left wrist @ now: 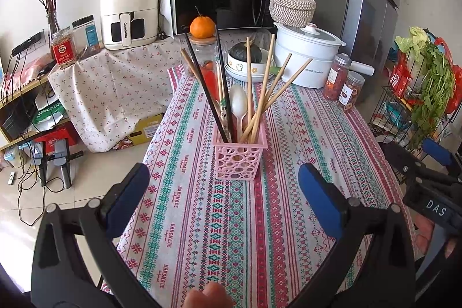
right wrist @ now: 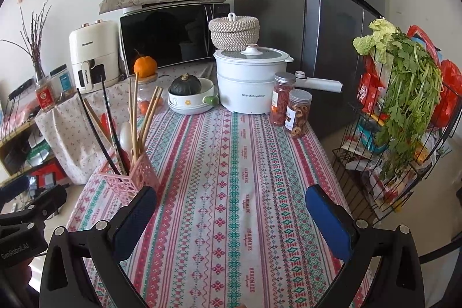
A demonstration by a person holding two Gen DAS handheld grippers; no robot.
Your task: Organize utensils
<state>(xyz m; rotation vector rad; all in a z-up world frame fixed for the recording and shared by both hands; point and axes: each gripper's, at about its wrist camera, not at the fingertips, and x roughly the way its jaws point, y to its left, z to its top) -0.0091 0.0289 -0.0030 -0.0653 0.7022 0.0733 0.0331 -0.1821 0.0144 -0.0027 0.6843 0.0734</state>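
Both the left gripper (left wrist: pixel 223 192) and right gripper (right wrist: pixel 231 217) gape wide, empty; the utensil basket (left wrist: pixel 239 156) stands filled just ahead of the left, so sorting looks finished or unstarted.

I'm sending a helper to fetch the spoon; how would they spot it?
On the patterned tablecloth stands a pink perforated holder. Among the upright sticks inside, find the white plastic spoon, bowl upward: the only broad, rounded piece among thin wooden chopsticks and black chopsticks.

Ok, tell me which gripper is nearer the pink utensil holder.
Left. The left gripper is open, directly facing the pink utensil holder. The right gripper is open too, with the holder off to its left side.
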